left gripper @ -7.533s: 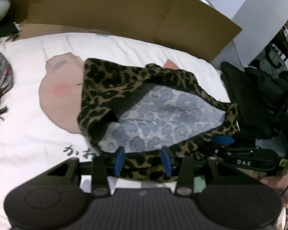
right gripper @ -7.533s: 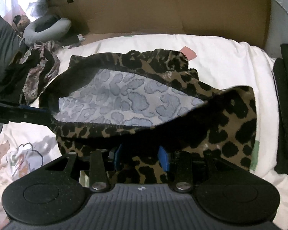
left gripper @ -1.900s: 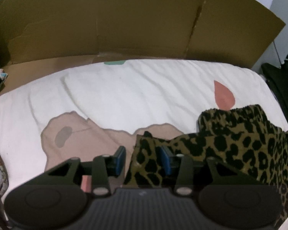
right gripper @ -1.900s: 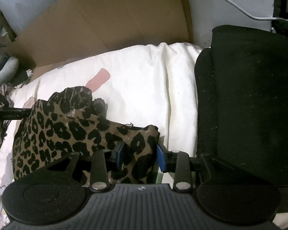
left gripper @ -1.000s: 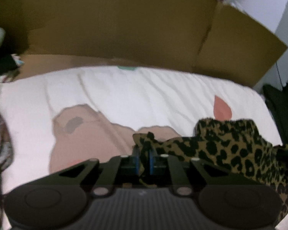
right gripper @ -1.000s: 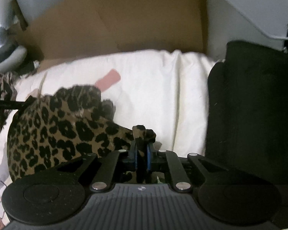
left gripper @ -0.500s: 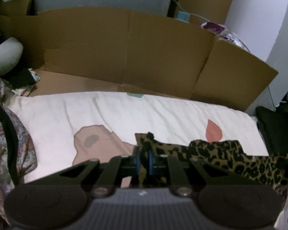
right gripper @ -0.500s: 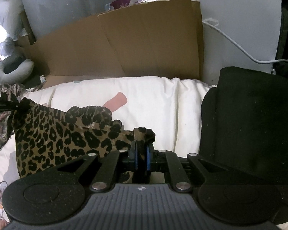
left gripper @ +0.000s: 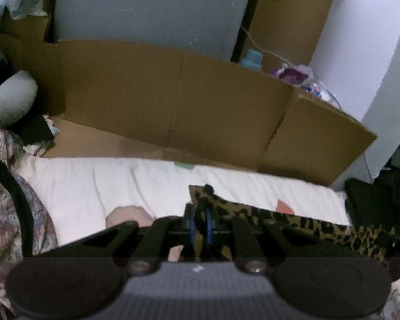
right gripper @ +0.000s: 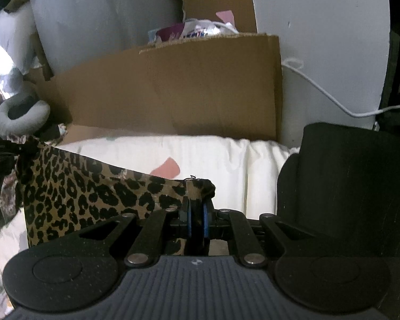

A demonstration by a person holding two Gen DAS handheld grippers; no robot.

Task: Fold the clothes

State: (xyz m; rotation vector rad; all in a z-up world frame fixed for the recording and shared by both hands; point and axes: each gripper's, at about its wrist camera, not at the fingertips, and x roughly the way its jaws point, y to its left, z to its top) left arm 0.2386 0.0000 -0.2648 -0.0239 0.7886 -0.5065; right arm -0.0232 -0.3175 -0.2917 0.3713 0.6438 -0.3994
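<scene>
the left gripper (left gripper: 200,222) is closed tight on one corner of the leopard-print garment (left gripper: 306,226), and a small tip of the cloth stands up above its blue pads. the right gripper (right gripper: 197,220) is also closed tight, pinching the other corner of the same garment, with a short tuft of fabric above the pads. the garment hangs stretched between the two grippers, above the white bedding (right gripper: 226,160), and in the right wrist view its spotted side falls down toward the bedding on the left part of the picture. the far end of the cloth in that view meets the black fingers of the left gripper at the left edge. the bedding has a pink drop shape (right gripper: 166,167) just behind the top edge of the garment. a brown cardboard sheet (left gripper: 200,101) stands along the far side of the bedding. a black cushion (right gripper: 346,186) lies just beside the bedding on the right, and a grey neck pillow (right gripper: 21,114) lies far on the left.
</scene>
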